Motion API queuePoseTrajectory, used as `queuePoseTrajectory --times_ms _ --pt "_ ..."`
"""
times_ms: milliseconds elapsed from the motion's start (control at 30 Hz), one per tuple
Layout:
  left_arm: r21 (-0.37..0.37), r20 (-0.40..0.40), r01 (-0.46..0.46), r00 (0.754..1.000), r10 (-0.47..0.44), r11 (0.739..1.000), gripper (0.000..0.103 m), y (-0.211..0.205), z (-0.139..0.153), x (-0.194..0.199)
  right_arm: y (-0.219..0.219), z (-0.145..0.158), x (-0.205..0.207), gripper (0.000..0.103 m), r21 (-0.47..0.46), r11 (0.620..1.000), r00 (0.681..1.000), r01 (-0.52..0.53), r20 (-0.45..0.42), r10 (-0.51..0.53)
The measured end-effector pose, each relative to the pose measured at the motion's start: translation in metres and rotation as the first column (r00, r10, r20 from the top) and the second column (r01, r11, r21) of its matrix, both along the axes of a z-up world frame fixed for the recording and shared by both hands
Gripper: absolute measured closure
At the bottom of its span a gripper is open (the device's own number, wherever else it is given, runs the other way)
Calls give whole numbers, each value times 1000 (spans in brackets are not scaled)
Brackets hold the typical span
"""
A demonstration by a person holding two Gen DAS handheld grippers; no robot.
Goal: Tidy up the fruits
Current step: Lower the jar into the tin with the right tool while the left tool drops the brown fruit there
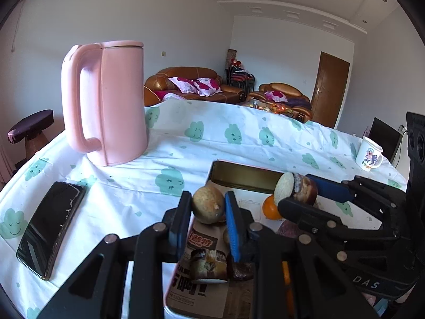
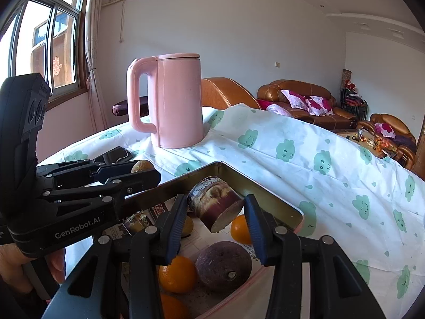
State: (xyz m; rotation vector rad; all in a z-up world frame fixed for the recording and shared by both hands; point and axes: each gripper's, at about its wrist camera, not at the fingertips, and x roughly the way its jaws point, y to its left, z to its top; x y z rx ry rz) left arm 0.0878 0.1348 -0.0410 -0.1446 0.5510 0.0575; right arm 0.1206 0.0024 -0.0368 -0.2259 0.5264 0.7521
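My left gripper point(image 1: 208, 208) is shut on a small round brown fruit point(image 1: 207, 203) and holds it over the near end of a shallow tin point(image 1: 239, 176) lined with printed paper. My right gripper point(image 2: 215, 214) is shut on a short purple-skinned chunk with pale cut ends point(image 2: 212, 204), just above the same tin point(image 2: 268, 190). In the left wrist view the right gripper point(image 1: 296, 191) hangs to the right with that chunk point(image 1: 302, 188) over an orange point(image 1: 268, 208). Inside the tin lie oranges point(image 2: 176, 272) and a round purple fruit point(image 2: 224, 264). The left gripper point(image 2: 144, 169) shows at the left with the brown fruit point(image 2: 140, 165).
A tall pink kettle point(image 1: 111, 101) stands on the cloud-print tablecloth point(image 1: 239, 138) behind the tin. A black phone point(image 1: 50, 228) lies at the left. A white mug point(image 1: 369, 154) sits at the far right edge. Sofas and a door are beyond the table.
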Motion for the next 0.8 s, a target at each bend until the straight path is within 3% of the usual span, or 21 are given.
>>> queuePoseTrajectory --times_ms 600,667,733,800 --pt "24 -33 3 999 -2 1000 76 -5 -9 4 10 -19 10 56 -51 999 997 -10 -76 6" --pt "27 -32 1 999 0 1000 75 -6 -9 3 10 -19 9 46 -52 999 997 -13 -82 9" --pt "30 -27 -6 1000 7 1000 62 -6 -9 1 9 -19 8 42 -48 999 997 -12 -79 8" --pt "43 -10 -25 1000 25 999 39 -7 -8 -2 8 -19 7 42 -45 999 997 -12 -80 9"
